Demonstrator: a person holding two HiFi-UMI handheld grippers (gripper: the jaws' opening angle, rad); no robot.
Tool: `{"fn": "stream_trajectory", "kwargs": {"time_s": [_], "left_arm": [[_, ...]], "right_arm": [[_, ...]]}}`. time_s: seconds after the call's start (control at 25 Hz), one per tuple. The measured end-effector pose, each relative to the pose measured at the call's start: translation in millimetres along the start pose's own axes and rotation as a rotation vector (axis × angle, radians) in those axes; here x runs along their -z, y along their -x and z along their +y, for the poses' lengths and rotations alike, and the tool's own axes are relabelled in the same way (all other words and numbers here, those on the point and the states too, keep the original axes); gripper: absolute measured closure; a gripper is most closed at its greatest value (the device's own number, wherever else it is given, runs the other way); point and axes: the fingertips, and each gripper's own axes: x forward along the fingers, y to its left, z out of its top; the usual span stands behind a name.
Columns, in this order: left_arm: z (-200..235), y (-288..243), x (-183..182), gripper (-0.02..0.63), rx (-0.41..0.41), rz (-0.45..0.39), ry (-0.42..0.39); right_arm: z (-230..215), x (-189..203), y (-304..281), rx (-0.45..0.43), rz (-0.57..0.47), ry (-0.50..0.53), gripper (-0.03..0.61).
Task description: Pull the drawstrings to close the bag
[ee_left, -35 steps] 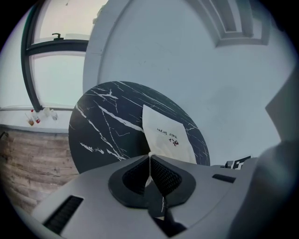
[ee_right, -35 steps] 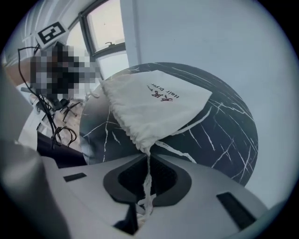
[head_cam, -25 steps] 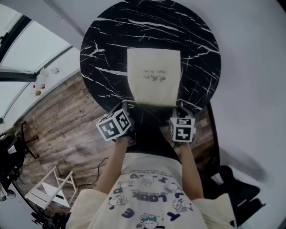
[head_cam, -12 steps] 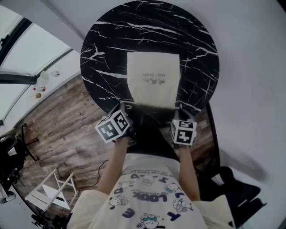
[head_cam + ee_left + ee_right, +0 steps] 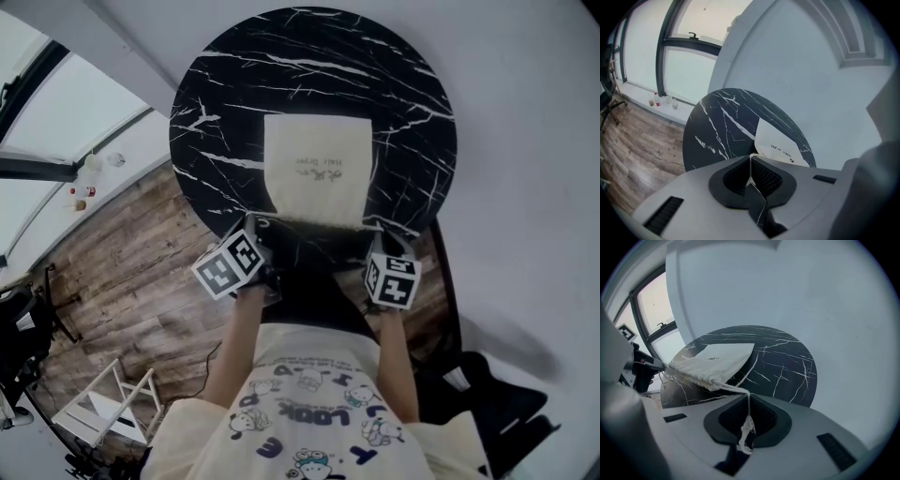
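Observation:
A cream drawstring bag lies flat on the round black marble table, its gathered mouth toward me. My left gripper is at the mouth's left corner, shut on a thin drawstring, with the bag just beyond its jaws. My right gripper is at the mouth's right corner. It is shut on the other drawstring, which runs taut from the puckered bag mouth. That cord's knotted end hangs behind the right gripper.
The table edge lies just under both grippers. A wooden floor spreads to the left, with a white rack and a window sill holding small bottles. A dark object sits on the floor at the lower right.
Both grippers have drifted slightly apart and rolled, the left cube going left and the right cube going right. The bag's mouth stays stretched between them.

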Motion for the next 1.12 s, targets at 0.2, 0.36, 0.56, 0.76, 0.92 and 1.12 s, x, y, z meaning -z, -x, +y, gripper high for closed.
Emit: {"fn": "stream_trajectory", "kwargs": {"time_s": [0.2,0.36,0.56,0.76,0.92,1.12], "left_arm": [[-2.1,1.2,-4.3,0.568,-0.002,-0.015,-0.010],[-0.8,1.0,-4.2,0.568,0.007,-0.013,0.033],[-0.3,3.0,-7.6,0.568,-0.002,-0.022,-0.016],[4.6,2.5,-5.9,0.568,0.001,-0.014,0.023],[7.1,3.0,-7.2,0.568,-0.004,-0.016,0.008],[11.0,3.3,-9.5,0.568,-0.012,-0.022,0.012]], "right_arm": [[-4.7,-7.4,2.7,-0.005,-0.036,-0.140,0.557],[-9.3,-12.7,4.9,-0.019,-0.072,-0.258,0.558],[-11.0,-15.2,6.4,-0.027,-0.091,-0.292,0.558],[-14.8,-12.8,5.0,-0.020,-0.092,-0.313,0.558],[-18.0,-13.0,5.7,-0.017,-0.096,-0.310,0.558],[-23.7,-14.4,6.7,-0.001,-0.102,-0.310,0.558]]}}
